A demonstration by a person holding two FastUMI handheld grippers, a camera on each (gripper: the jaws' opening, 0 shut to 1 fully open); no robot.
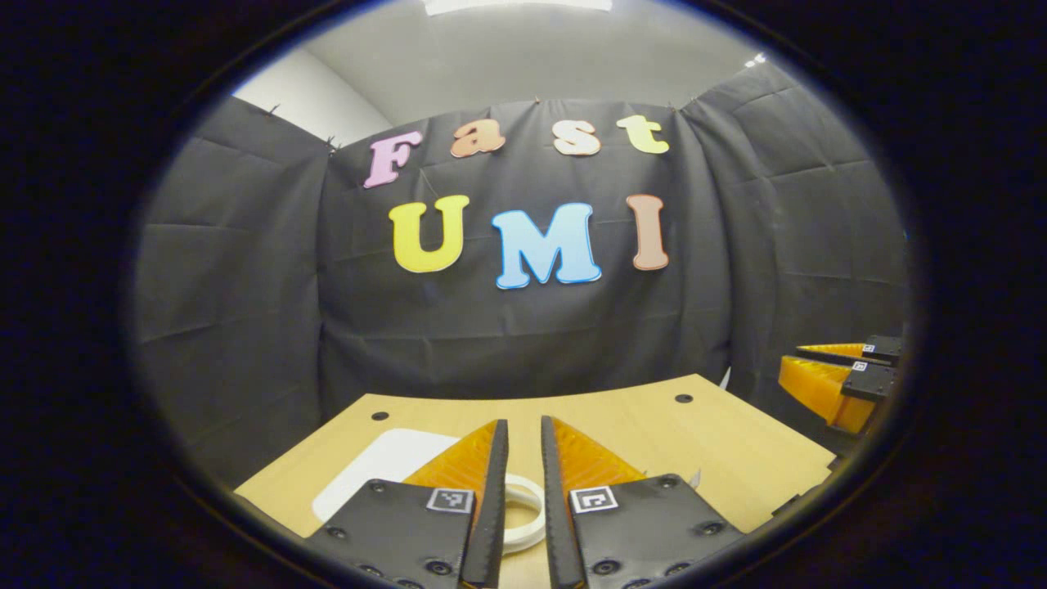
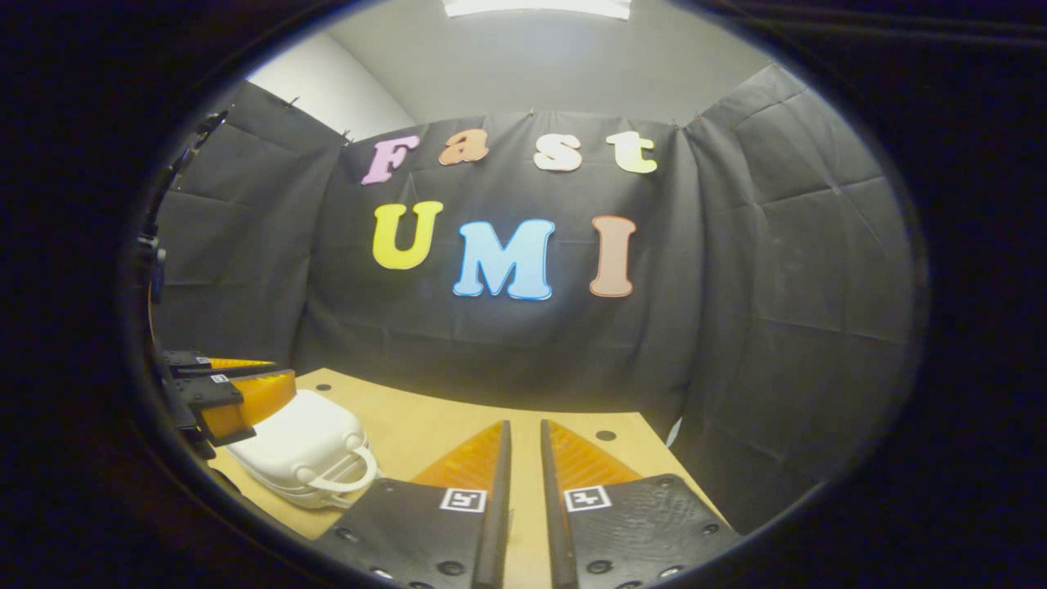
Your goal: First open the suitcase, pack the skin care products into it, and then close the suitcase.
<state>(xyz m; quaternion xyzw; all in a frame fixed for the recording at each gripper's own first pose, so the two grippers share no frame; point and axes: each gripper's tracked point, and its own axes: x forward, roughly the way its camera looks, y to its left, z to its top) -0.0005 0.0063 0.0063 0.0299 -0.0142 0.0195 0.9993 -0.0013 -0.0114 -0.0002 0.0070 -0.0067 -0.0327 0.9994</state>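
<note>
White suitcase (image 2: pixel 298 454): lying closed on the wooden table (image 2: pixel 425 425), at the left. Left gripper (image 1: pixel 523 429): hovering over the suitcase, fingers narrowly parted, holding nothing. Right gripper (image 2: pixel 523 432): hanging over bare tabletop to the right, fingers narrowly parted, empty.

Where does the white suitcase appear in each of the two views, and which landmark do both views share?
Left gripper view: the white suitcase lies at bottom centre-left, partly behind the left gripper, with its ring handle between the fingers.
Right gripper view: it sits at bottom left on the wooden table, below the other gripper.
Shared landmark: the round dark hole near the table's far edge.
</note>
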